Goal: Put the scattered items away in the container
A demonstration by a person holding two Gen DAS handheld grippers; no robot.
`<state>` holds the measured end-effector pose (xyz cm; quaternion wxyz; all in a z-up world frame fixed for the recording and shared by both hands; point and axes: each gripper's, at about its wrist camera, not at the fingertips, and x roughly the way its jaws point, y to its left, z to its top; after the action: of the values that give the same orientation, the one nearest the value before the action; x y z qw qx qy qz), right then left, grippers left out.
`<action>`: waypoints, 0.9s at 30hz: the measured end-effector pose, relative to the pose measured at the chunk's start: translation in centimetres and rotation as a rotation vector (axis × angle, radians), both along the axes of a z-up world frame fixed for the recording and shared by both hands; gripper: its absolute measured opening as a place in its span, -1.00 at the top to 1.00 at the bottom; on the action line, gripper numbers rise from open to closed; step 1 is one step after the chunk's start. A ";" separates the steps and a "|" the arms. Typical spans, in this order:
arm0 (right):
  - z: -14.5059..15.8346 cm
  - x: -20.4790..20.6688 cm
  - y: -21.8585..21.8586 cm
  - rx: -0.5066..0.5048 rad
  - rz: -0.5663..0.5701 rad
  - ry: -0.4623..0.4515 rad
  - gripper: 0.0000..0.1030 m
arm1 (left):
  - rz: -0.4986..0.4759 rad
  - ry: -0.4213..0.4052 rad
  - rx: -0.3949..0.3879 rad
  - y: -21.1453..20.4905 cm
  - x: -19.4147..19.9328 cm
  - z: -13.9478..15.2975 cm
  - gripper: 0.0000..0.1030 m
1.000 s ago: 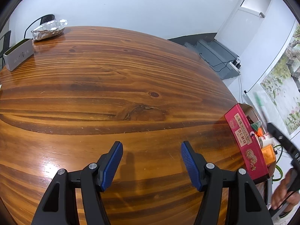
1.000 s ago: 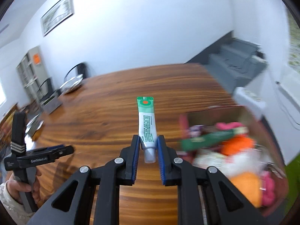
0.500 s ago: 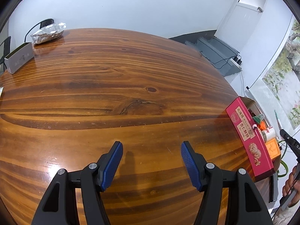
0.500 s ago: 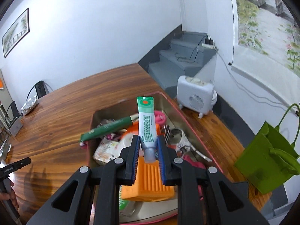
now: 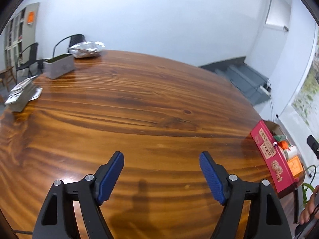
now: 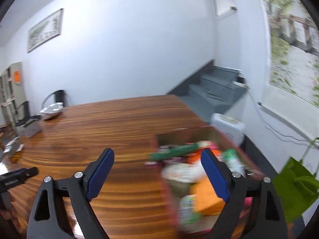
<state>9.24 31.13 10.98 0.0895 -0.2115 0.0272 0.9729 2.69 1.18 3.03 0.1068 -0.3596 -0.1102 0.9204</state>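
The red box (image 5: 273,160) stands at the table's right edge, filled with mixed items. In the right wrist view the box (image 6: 201,135) is blurred and holds a green tube (image 6: 175,152), an orange block (image 6: 207,195) and a white and green tube (image 6: 232,159). My right gripper (image 6: 157,173) is open and empty, above the box's left rim. My left gripper (image 5: 161,177) is open and empty over bare wood, well left of the box.
The wooden table (image 5: 139,107) carries a grey box (image 5: 58,65), a foil bundle (image 5: 86,48) and a stack of cards (image 5: 22,94) at its far left. A white heater (image 6: 227,129) and a green bag (image 6: 295,185) stand on the floor right of the table.
My right gripper has opened and let go of the white and green tube, which now lies in the box. It has swung back left. My left gripper has tilted up.
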 end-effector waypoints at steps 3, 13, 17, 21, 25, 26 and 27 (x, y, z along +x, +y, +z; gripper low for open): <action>-0.9 -0.2 -4.7 -0.016 0.067 0.001 -0.98 | 0.036 0.013 0.027 -2.4 1.7 0.1 -0.55; -3.4 -0.3 -17.8 0.047 0.247 -0.065 -0.98 | 0.210 0.084 0.065 -11.7 7.8 0.6 -0.56; -3.8 0.3 -20.9 0.059 0.281 -0.062 -0.98 | 0.263 0.070 0.068 -14.8 9.3 0.1 -0.56; -3.7 1.0 -22.3 0.054 0.304 -0.069 -0.98 | 0.306 0.072 0.070 -17.1 10.4 0.2 -0.56; -2.9 1.9 -22.2 0.072 0.290 -0.047 -0.98 | 0.310 0.072 0.077 -17.8 10.8 0.2 -0.56; -2.7 2.1 -21.8 0.072 0.283 -0.047 -0.98 | 0.306 0.072 0.077 -17.7 10.8 0.2 -0.56; -2.7 1.9 -21.5 0.069 0.277 -0.050 -0.98 | 0.301 0.071 0.076 -17.5 10.9 0.2 -0.56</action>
<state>11.17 9.64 8.25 -0.0376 -0.2340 -0.0380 0.9708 13.54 -16.32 3.19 -0.0148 -0.3019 -0.1937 0.9333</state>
